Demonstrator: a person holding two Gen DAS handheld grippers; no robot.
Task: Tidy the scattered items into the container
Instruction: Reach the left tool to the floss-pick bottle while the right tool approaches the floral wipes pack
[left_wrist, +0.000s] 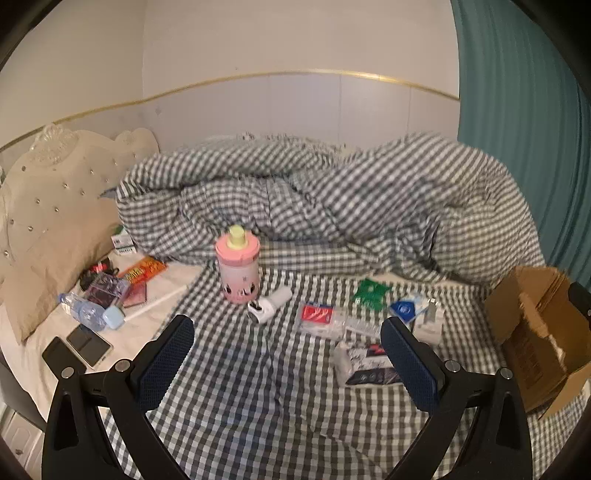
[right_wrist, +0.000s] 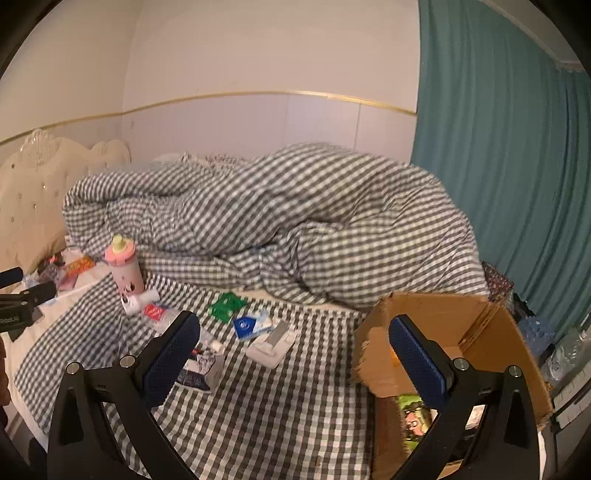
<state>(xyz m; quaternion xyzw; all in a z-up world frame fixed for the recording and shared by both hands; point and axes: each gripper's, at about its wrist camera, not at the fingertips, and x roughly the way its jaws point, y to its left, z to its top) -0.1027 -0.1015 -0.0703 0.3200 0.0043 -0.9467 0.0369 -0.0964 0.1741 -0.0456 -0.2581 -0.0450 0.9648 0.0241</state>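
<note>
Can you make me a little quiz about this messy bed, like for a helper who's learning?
1. True or false: the pink bottle is lying on its side.
2. Which gripper is nearer the cardboard box? A) left gripper B) right gripper
3. Fill in: the green packet lies on the checked ____.

Key:
1. False, it stands upright.
2. B. One of its fingers is over the box.
3. Sheet.
</note>
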